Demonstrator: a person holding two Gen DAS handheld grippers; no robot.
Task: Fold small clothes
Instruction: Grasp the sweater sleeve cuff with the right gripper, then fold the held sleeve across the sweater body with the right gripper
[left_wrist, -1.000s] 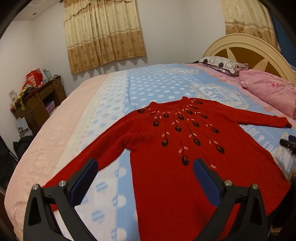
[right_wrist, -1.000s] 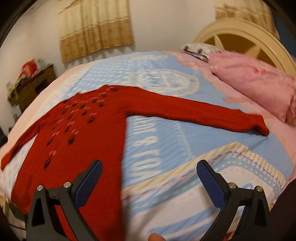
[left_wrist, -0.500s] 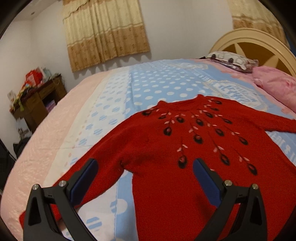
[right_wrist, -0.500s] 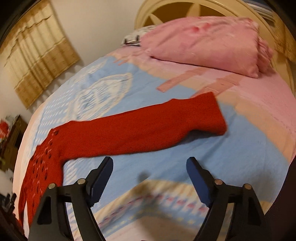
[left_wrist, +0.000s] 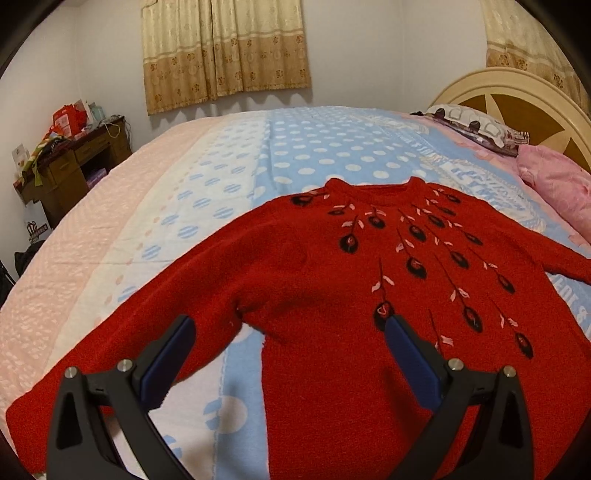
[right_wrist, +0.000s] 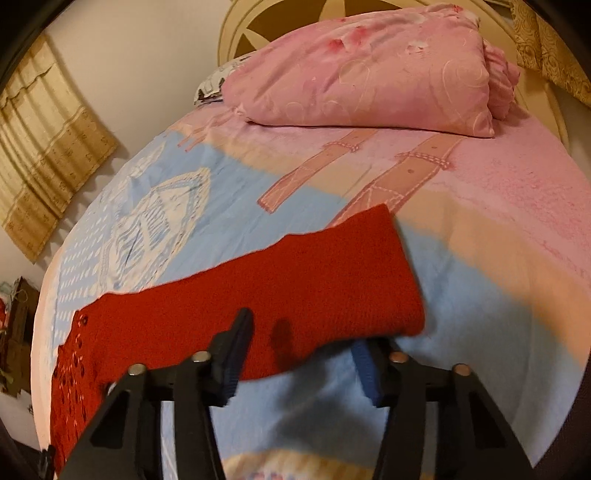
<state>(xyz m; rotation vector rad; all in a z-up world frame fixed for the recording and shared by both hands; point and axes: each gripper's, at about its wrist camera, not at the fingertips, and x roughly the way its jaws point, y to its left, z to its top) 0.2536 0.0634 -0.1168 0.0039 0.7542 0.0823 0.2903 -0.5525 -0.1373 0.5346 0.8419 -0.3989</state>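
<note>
Now I have the red knitted sweater with black flower motifs spread flat on the bed. My right gripper, its jaws just closing, straddles the sleeve's cuff end; I should pinch both layers before lifting it inward. My left gripper hangs wide open over the other sleeve.

Sweater hem beyond bottom edge

Legible text: none confirmed

White lettering printed on the blue bedsheet appears distorted and partly covered; no word or number can be read.
</note>
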